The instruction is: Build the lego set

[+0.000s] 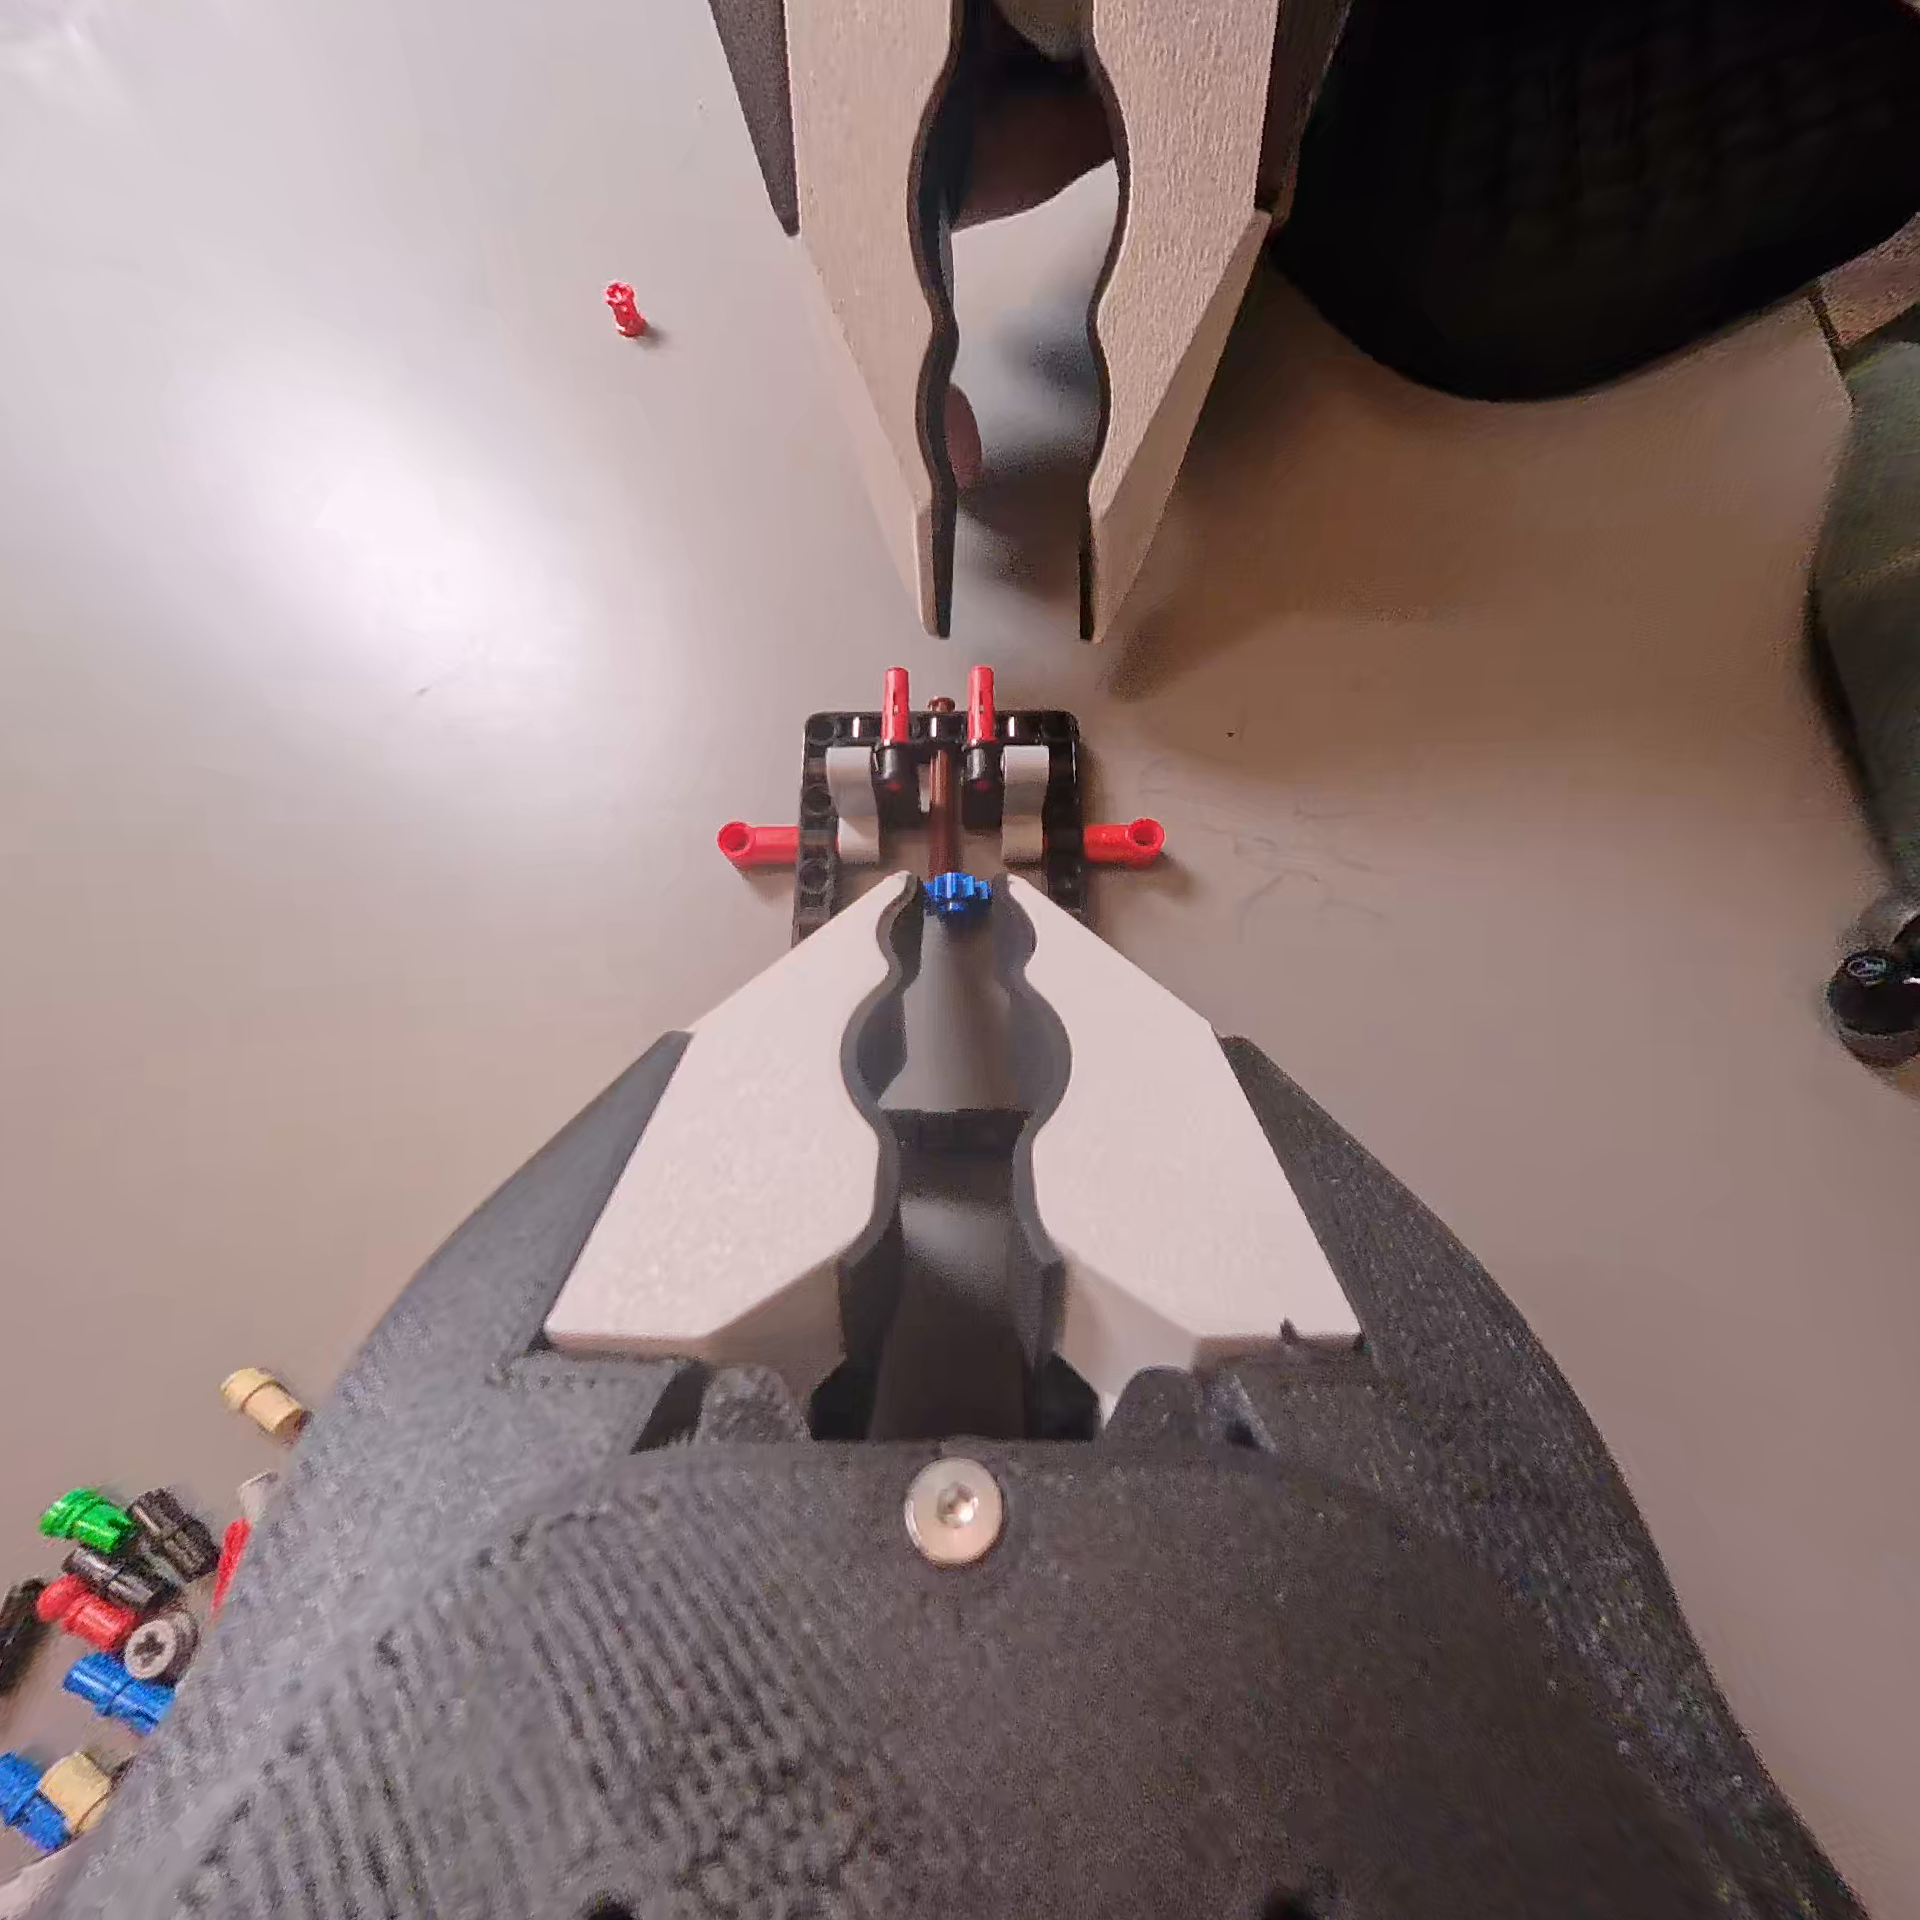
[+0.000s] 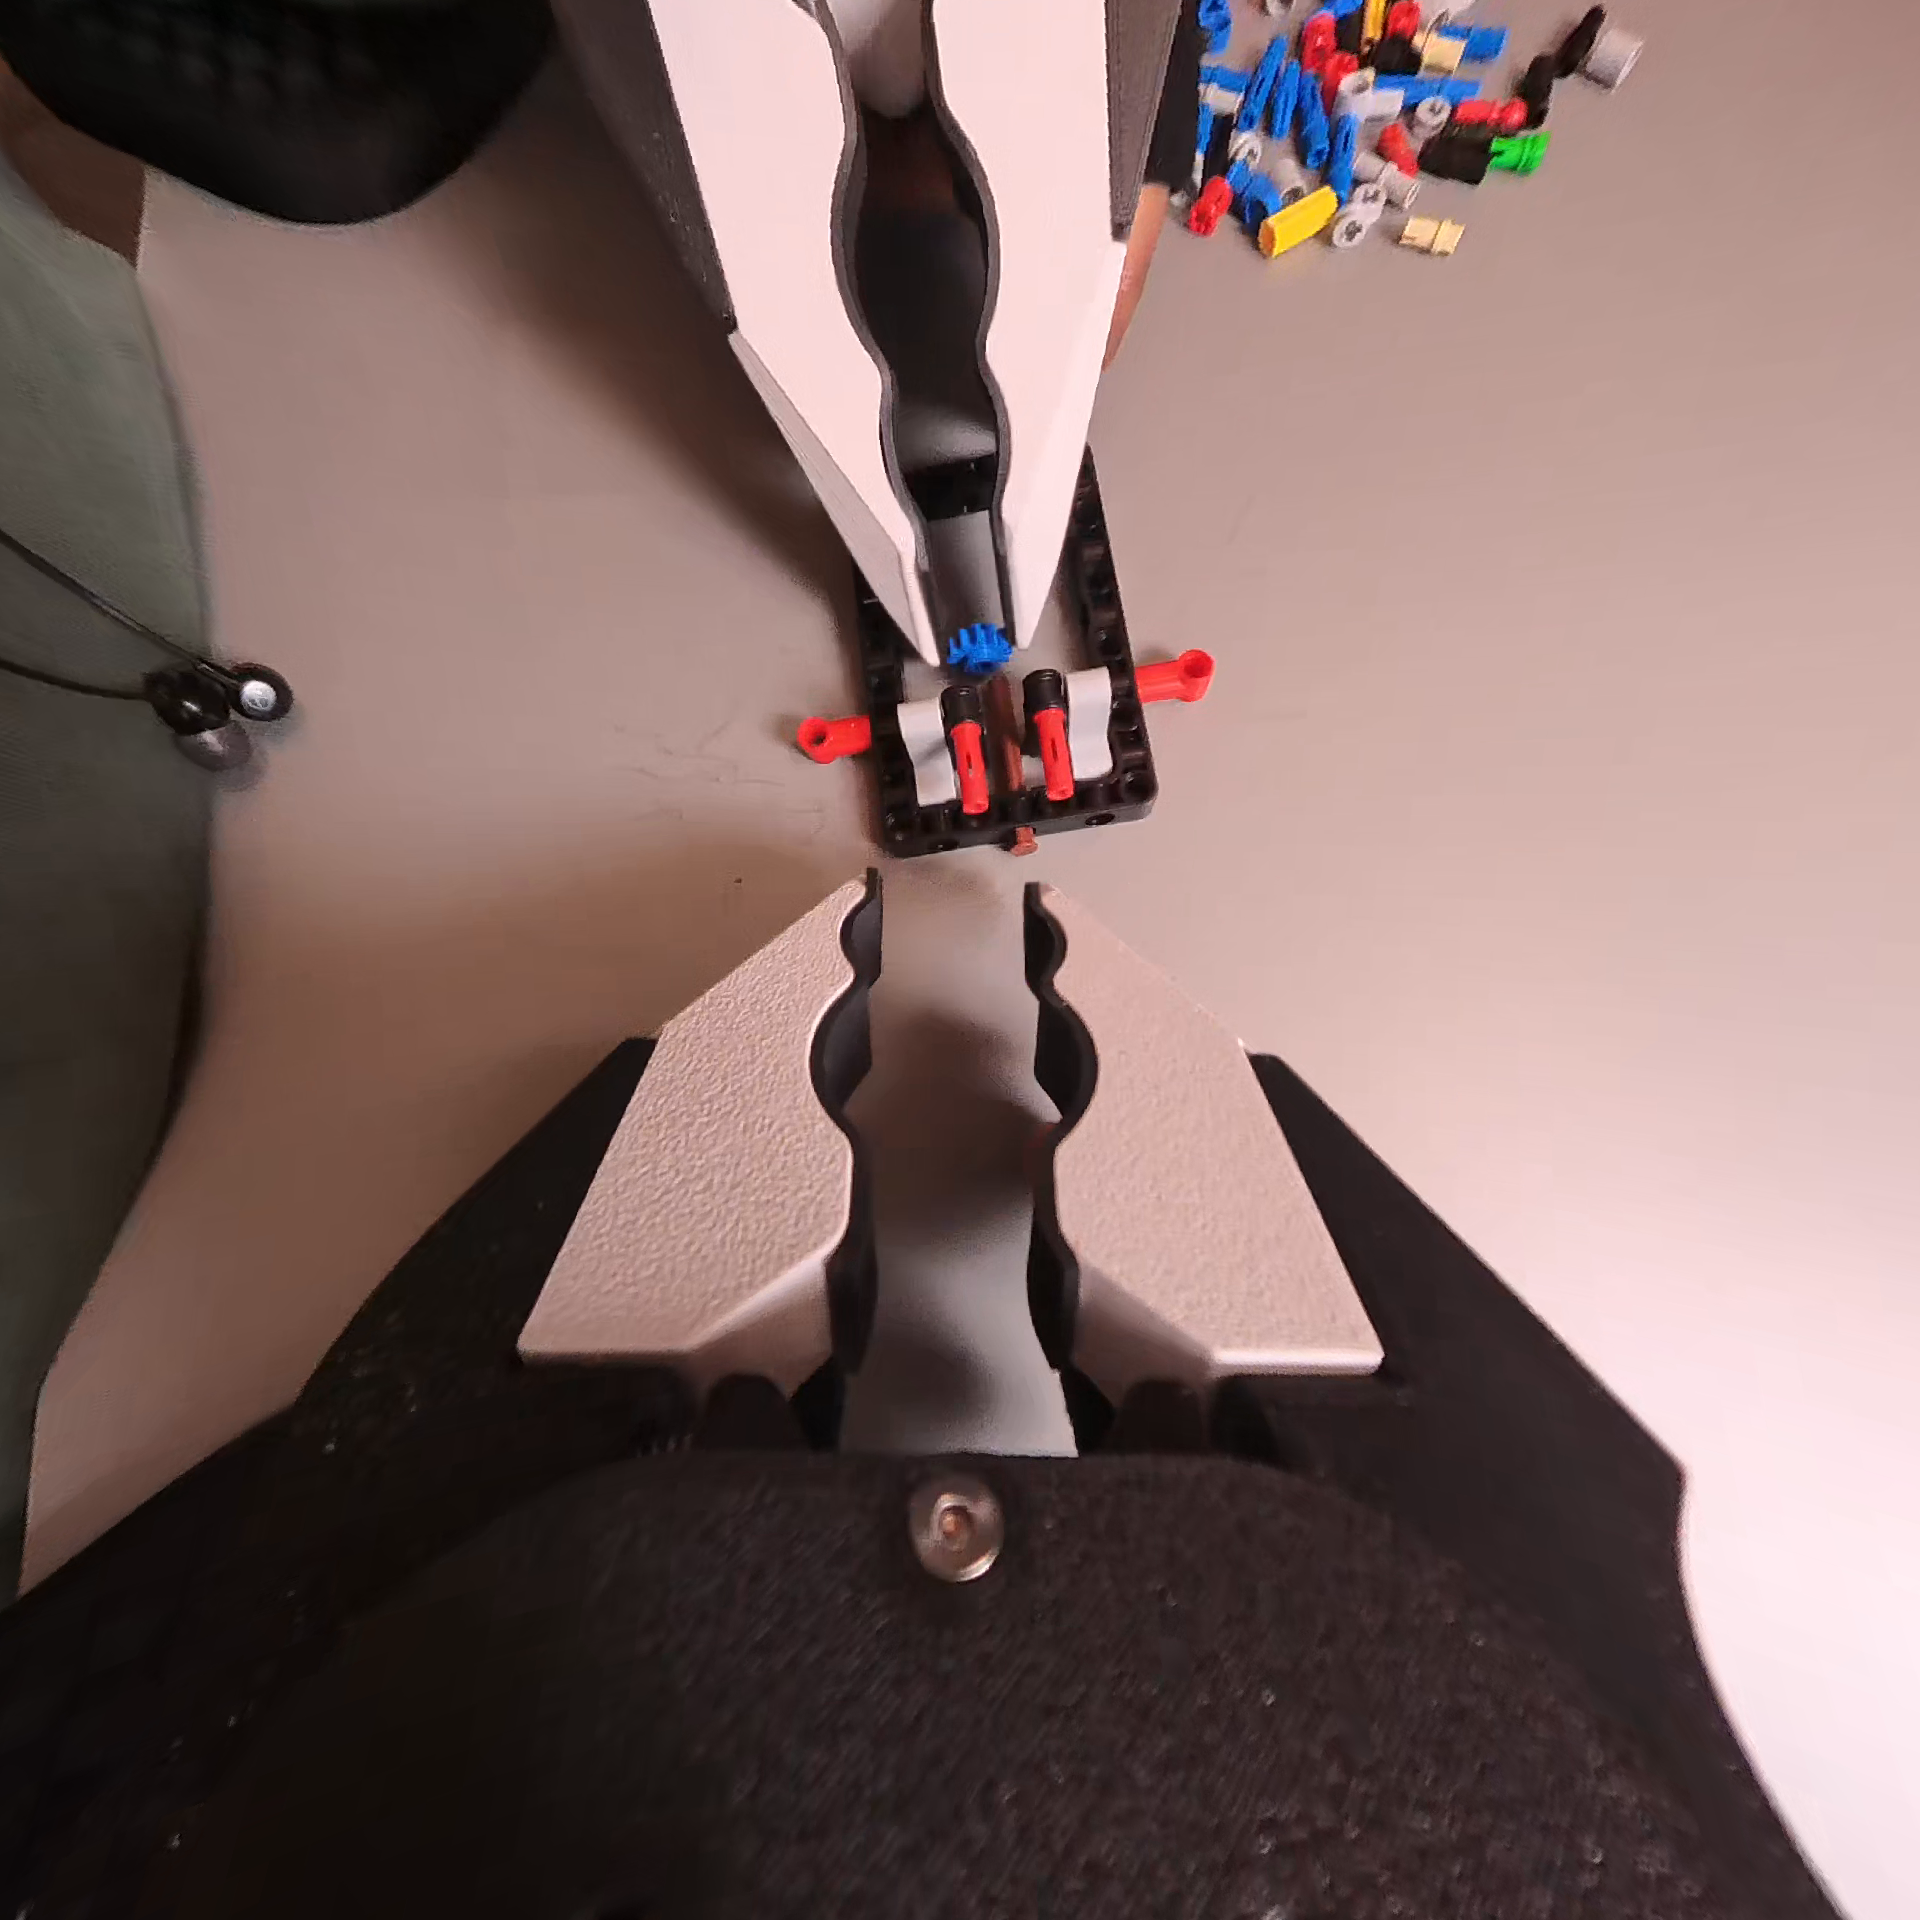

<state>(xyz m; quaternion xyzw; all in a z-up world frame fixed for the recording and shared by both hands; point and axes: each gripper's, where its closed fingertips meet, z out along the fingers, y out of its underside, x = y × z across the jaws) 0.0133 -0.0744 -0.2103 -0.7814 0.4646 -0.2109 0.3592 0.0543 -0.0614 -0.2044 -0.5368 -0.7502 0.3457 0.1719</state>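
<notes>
A black rectangular Lego frame point(image 1: 816, 831) lies flat on the table and also shows in the right wrist view point(image 2: 1138, 748). It holds grey pieces, two upright red pins point(image 1: 896, 701) and a red pin sticking out on each side point(image 1: 1127, 836). A brown axle point(image 1: 943, 800) runs along its middle. My left gripper point(image 1: 956, 906) is shut on a blue gear point(image 1: 958, 899) at the axle's near end; the gear shows in the right wrist view too point(image 2: 979, 646). My right gripper point(image 2: 953, 888) is open and empty, its tips just short of the frame's opposite end.
A pile of loose Lego parts point(image 2: 1361, 114) lies beyond the frame, partly seen at the left wrist view's lower left point(image 1: 104, 1600). A single red piece point(image 1: 623, 310) lies apart. Black earphones on a cord point(image 2: 218, 698) and dark fabric point(image 1: 1610, 187) sit at the table's edge. Across from one pair of fingers to the other is roughly 5 centimeters.
</notes>
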